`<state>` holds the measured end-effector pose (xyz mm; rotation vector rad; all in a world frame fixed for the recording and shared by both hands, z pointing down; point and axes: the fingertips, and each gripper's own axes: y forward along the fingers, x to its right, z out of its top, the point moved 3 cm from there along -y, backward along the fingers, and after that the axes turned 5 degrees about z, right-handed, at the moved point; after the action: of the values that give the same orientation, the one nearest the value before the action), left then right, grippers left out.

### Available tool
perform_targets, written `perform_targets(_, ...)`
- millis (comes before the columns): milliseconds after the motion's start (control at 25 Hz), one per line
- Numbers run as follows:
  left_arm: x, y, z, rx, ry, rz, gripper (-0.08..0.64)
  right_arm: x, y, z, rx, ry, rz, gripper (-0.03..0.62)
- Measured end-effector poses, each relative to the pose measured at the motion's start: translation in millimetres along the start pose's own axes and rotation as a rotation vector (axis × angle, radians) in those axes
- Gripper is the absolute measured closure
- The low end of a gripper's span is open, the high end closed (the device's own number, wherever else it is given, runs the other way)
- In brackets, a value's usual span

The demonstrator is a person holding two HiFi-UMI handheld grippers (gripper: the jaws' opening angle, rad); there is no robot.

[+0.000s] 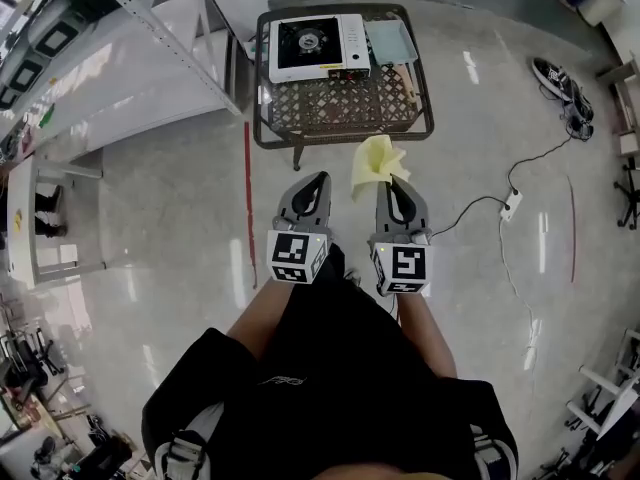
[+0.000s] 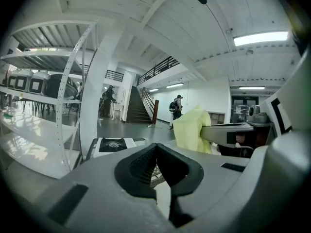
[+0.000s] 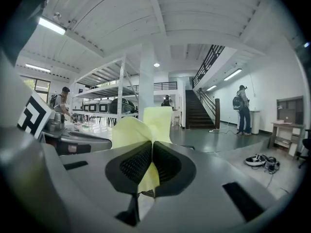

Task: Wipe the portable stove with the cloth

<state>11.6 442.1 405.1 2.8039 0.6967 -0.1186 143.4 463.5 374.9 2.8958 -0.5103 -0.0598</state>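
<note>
A white portable stove (image 1: 318, 47) with a black burner top sits on a low wicker table (image 1: 345, 108) ahead of me; the left gripper view shows the portable stove (image 2: 112, 145) small and low, left of centre. My right gripper (image 1: 392, 175) is shut on a yellow cloth (image 1: 376, 162), which sticks up past its tips, short of the table. In the right gripper view the yellow cloth (image 3: 143, 130) is pinched between the two black pads (image 3: 166, 162). My left gripper (image 1: 316, 179) hangs beside it, shut and empty, and its view catches the yellow cloth (image 2: 192, 130) at the right.
A pale blue tray (image 1: 390, 41) lies on the table right of the stove. White shelving (image 1: 130, 58) runs along the left. A power strip with cable (image 1: 511, 204) and a pair of shoes (image 1: 562, 93) lie on the floor to the right. A person (image 3: 241, 108) stands far off.
</note>
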Motion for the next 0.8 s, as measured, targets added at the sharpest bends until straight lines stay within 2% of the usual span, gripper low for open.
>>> perform_targets(320,-59,41,26,0.021,-0.016,0.007,0.543,-1,72,24,-0.022,-0.052,-0.006,0.578)
perform_targets(520,-97,60,44,0.042,-0.037,0.020,0.543,-17,118,41,-0.020,-0.106,0.024,0.578)
perform_targets(800,-127,80,42,0.016,-0.062,0.032,0.543,-23,165,43,-0.048,-0.115,0.057,0.578)
